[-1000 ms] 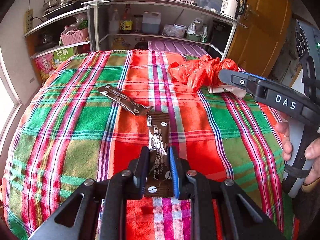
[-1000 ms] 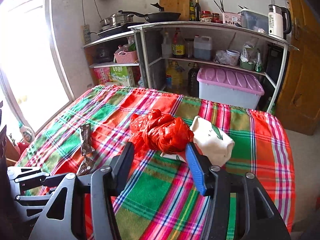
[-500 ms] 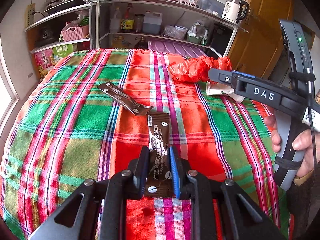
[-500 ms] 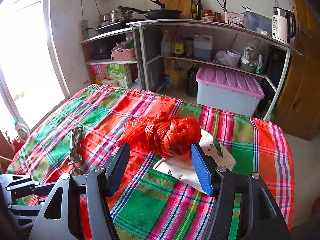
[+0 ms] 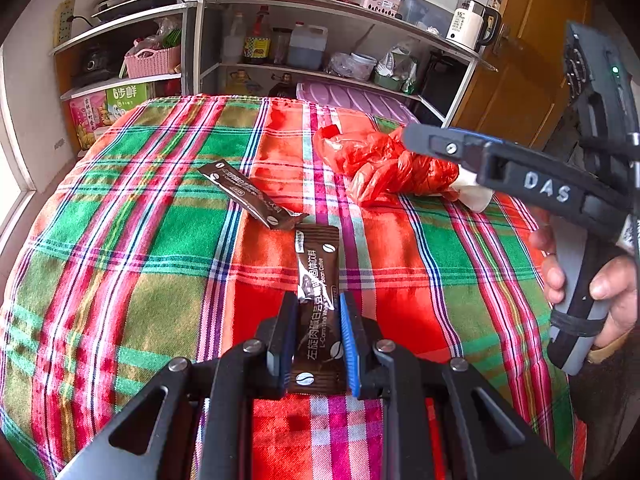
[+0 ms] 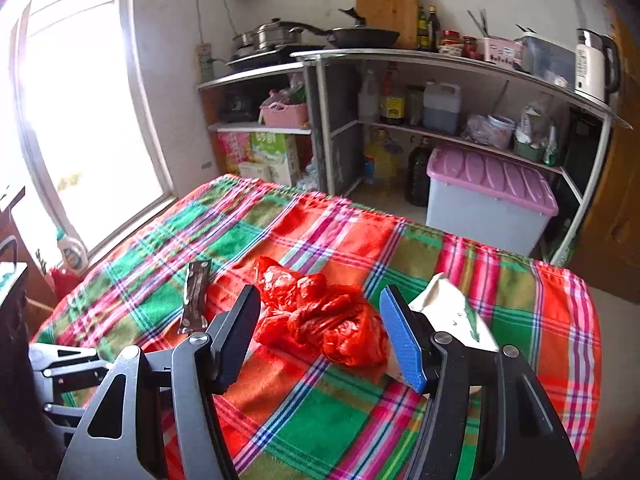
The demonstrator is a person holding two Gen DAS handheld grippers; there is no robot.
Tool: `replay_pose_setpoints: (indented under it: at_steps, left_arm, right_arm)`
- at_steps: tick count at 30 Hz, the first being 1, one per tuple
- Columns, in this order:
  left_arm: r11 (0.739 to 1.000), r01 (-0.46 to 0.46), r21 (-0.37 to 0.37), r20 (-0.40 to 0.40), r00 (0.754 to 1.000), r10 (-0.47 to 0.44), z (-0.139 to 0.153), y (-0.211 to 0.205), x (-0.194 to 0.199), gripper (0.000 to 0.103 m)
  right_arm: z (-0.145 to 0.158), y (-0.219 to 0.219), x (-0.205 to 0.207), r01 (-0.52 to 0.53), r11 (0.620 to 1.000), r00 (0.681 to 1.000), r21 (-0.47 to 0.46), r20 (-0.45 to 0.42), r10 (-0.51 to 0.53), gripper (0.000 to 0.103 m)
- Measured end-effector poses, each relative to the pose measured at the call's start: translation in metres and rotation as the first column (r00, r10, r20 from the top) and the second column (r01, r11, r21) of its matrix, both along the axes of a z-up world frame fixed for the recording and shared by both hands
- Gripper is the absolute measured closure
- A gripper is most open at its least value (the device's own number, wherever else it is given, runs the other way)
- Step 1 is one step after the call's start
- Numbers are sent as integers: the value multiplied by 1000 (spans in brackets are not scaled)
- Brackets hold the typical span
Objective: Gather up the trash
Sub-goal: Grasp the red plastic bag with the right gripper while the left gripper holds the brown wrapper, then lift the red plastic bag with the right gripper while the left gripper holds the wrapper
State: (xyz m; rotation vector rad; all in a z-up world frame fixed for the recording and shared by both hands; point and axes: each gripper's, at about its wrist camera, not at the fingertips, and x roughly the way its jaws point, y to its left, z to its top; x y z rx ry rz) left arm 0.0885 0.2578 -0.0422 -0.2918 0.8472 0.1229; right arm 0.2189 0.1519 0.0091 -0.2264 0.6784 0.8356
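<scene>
While the left gripper point(image 5: 314, 308) is clenched on one dark brown coffee sachet point(image 5: 318, 280) near centre, right gripper point(image 6: 320, 320) gapes wide, empty, around the crumpled red plastic bag point(image 6: 320, 320) far right; second brown sachet point(image 5: 250, 194) and white paper wad point(image 6: 448, 312) uncollected.

left gripper point(image 5: 316, 312) clamps dark brown foil sachet point(image 5: 318, 276) | above plaid tablecloth point(image 5: 120, 260) | crumpled red plastic bag point(image 5: 384, 164) beyond sachet

Both cameras ride low over the counter point(image 5: 120, 280), angled down toward the far shelves point(image 6: 440, 64). The right one sits nearer the red bag point(image 6: 320, 320), which both views share.
</scene>
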Motion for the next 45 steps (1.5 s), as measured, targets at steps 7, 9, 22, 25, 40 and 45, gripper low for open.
replay_pose_setpoints:
  at_steps: [7,9,22,25,40,45]
  left_arm:
    - [1000,-10,-20,5,1000,10,-1,4,-2,80]
    - [1000,-11,-24,6,1000,11,-1,4,-2,80]
    - [1000,-12,-28,8,1000,12,-2,7,-2,80]
    - [1000,-15,-23,6,1000,15,-2,7,-1,80]
    - [1000,-10,3,-3,1000,10,0,0,0,81]
    - [1000,-2,0,-3,1000,2,3,-7,-7,82]
  right_arm:
    - [-19,19,2,-58,994,998,-96,13,60,40]
    - [-20,16,-2,-85,991,996,-104,-26,83,40]
    - [-33,34,-9,-100,968,991,-229,63,118,39]
    - [-39,36,-5,-63,957,993,-284,81,90,39]
    - [-23,14,-21,-13,987,1000,-161,24,17,49]
    - [-9,-2,-45,-5,989,999,-145,33,10,49]
